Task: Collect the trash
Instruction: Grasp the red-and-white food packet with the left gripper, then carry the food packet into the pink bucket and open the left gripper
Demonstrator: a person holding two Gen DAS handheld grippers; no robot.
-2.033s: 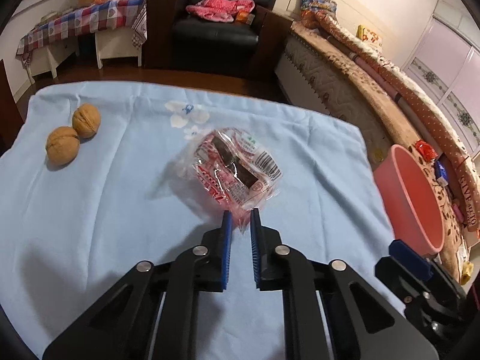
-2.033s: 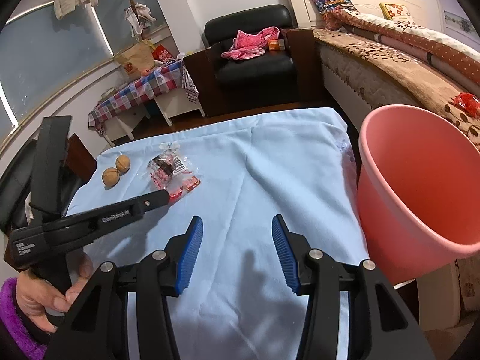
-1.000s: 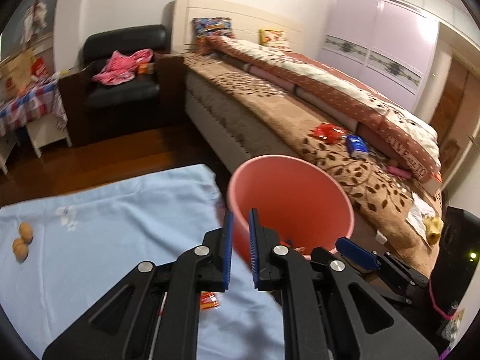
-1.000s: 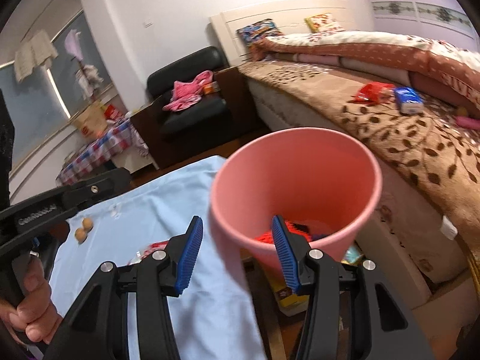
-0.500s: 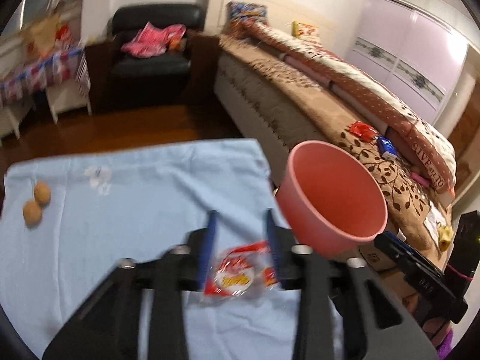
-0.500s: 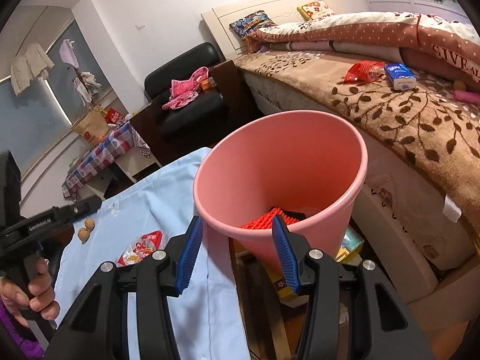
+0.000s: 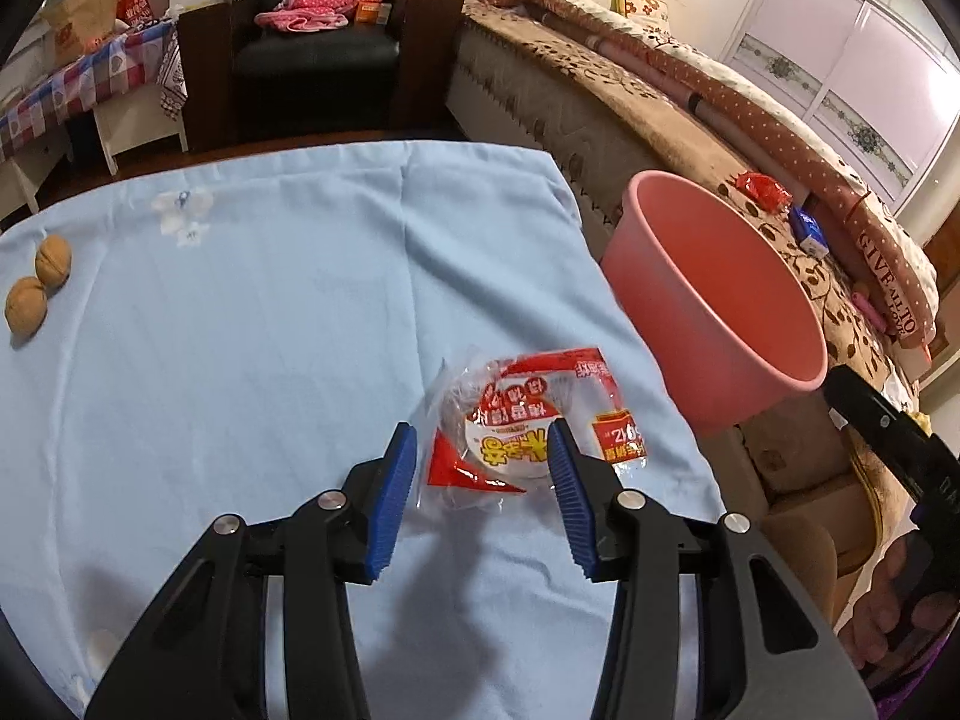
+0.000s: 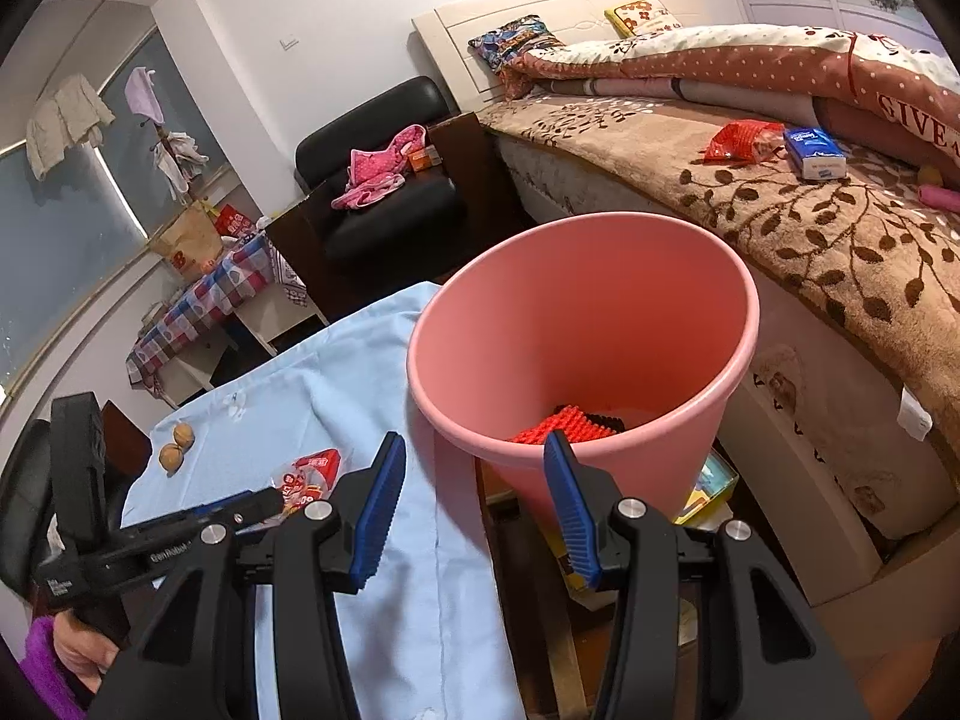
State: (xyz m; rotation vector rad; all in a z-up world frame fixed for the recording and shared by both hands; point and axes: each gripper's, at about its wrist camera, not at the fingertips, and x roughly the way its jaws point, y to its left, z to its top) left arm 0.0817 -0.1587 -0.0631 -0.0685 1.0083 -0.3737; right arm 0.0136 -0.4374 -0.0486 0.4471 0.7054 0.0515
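Observation:
A clear wrapper printed red and white [image 7: 540, 384] lies on the light blue tablecloth [image 7: 240, 330] near its right edge. My left gripper [image 7: 480, 427] hangs just over it, open, a blue pad on either side of the wrapper's near part and not pressing it. To the right stands the pink bucket [image 7: 660, 300]. In the right wrist view my right gripper [image 8: 474, 438] is open and empty in front of the bucket [image 8: 600, 219], which has red and black trash at its bottom. That view also shows the wrapper [image 8: 306, 474] and the left gripper [image 8: 267, 501].
Two walnuts [image 7: 36, 288] lie at the cloth's far left. A bed with a brown leaf-patterned cover [image 8: 840, 228] runs behind the bucket, with small packets on it. Beyond the table stands a black armchair [image 7: 318, 48]. A person's hand holds the right gripper [image 7: 852, 396].
My left gripper swung from over the bucket back to the table, opened, and came down around the red and white wrapper. The right gripper has stayed facing the bucket.

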